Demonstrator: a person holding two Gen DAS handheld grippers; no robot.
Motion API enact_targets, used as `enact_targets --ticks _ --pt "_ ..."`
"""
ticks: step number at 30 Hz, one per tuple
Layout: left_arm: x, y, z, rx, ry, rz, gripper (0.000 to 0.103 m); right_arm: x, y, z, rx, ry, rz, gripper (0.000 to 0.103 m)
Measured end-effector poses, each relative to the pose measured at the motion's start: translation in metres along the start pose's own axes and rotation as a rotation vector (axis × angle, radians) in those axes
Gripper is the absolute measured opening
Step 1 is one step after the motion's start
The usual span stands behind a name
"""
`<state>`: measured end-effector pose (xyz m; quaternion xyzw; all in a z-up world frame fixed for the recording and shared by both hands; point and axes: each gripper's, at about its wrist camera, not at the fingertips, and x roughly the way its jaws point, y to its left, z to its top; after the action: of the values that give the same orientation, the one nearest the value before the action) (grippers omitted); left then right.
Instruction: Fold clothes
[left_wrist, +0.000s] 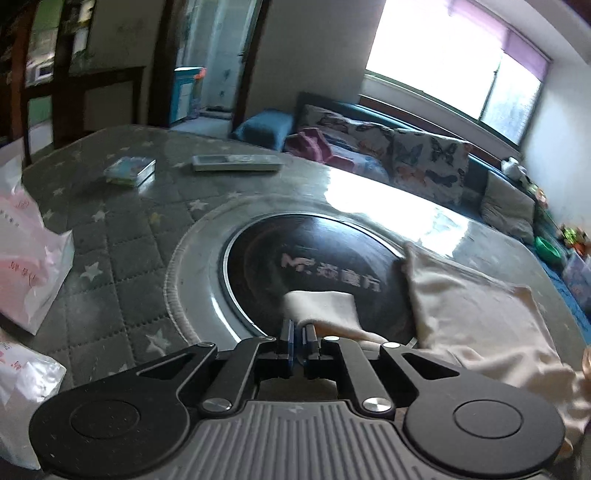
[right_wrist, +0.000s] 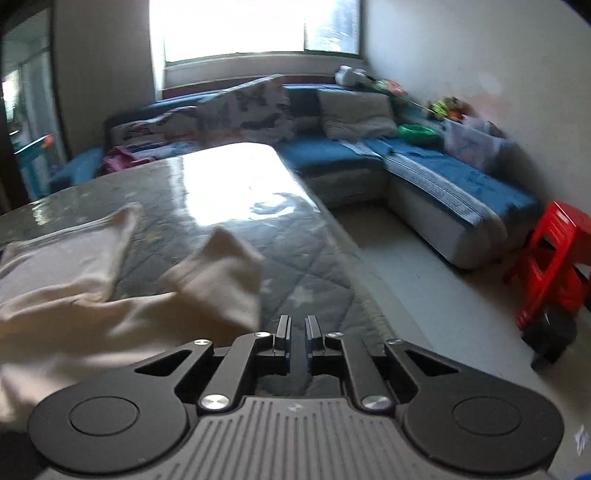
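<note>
A cream garment (left_wrist: 472, 306) lies spread on the table's right side, partly over a black round disc (left_wrist: 295, 251) set into the tabletop. One sleeve (left_wrist: 319, 306) reaches across the disc to my left gripper (left_wrist: 298, 326), whose fingers are pressed together on its edge. In the right wrist view the same garment (right_wrist: 74, 295) fills the left side, and its other sleeve (right_wrist: 225, 273) is blurred and bunched up just ahead and left of my right gripper (right_wrist: 297, 325). That gripper is shut, a narrow slit between the fingers with only table behind it.
The table has a grey quilted star cover (left_wrist: 110, 251). On its far side lie a remote (left_wrist: 236, 162) and a small box (left_wrist: 129, 170). Plastic bags (left_wrist: 26, 258) sit at the left edge. The table's right edge (right_wrist: 351, 266) drops to floor, with a blue sofa (right_wrist: 424, 166) and red stool (right_wrist: 554, 258) beyond.
</note>
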<state>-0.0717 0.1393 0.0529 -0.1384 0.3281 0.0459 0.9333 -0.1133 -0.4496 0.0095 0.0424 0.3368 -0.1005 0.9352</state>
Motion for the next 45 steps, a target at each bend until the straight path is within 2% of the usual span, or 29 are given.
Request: enact_targets --ticks 3,6,8,10,15,17,20,25,27,29,30,31,33,39,42,45 --pt "-0.012 -0.011 -0.004 0.041 -0.007 -0.038 0.009 -0.017 0.019 0.003 -0.081 -0.037 0.067 0.010" --pt "-0.024 -0.024 -0.009 0.087 -0.017 -0.073 0.015 -0.035 0.046 0.009 -0.153 -0.052 0.193 0.013" --pt "-0.030 -0.034 -0.012 0.117 -0.029 -0.088 0.019 -0.044 0.067 0.008 -0.205 -0.049 0.279 0.020" --pt "-0.033 -0.037 -0.012 0.116 -0.030 -0.099 0.029 -0.050 0.087 0.004 -0.250 -0.037 0.364 0.022" --pt "-0.043 -0.066 -0.022 0.201 0.004 -0.269 0.034 -0.060 0.141 -0.011 -0.367 0.021 0.530 0.027" --pt "-0.045 -0.081 -0.030 0.249 0.020 -0.329 0.036 -0.062 0.161 -0.018 -0.426 0.028 0.549 0.031" --pt "-0.044 -0.105 -0.044 0.316 0.048 -0.411 0.043 -0.062 0.183 -0.027 -0.499 0.037 0.558 0.031" --pt "-0.030 -0.130 -0.062 0.400 0.087 -0.443 0.045 -0.055 0.200 -0.040 -0.558 0.046 0.525 0.030" --pt "-0.024 -0.135 -0.066 0.422 0.099 -0.447 0.044 -0.056 0.198 -0.042 -0.557 0.055 0.527 0.023" --pt "-0.019 -0.140 -0.071 0.448 0.108 -0.441 0.043 -0.057 0.196 -0.044 -0.561 0.058 0.515 0.010" --pt "-0.017 -0.142 -0.074 0.463 0.110 -0.437 0.035 -0.058 0.194 -0.045 -0.564 0.057 0.509 0.008" --pt "-0.014 -0.143 -0.077 0.477 0.112 -0.432 0.022 -0.059 0.193 -0.044 -0.564 0.055 0.509 0.006" --pt "-0.010 -0.144 -0.081 0.491 0.127 -0.425 0.011 -0.063 0.189 -0.044 -0.568 0.048 0.511 0.003" --pt "-0.029 -0.139 -0.080 0.519 0.129 -0.506 0.007 -0.088 0.177 -0.044 -0.612 0.031 0.527 0.002" --pt "-0.037 -0.138 -0.086 0.562 0.139 -0.528 0.007 -0.098 0.172 -0.049 -0.643 0.051 0.549 0.002" --pt "-0.029 -0.140 -0.094 0.600 0.181 -0.525 0.007 -0.094 0.169 -0.057 -0.655 0.117 0.579 0.004"
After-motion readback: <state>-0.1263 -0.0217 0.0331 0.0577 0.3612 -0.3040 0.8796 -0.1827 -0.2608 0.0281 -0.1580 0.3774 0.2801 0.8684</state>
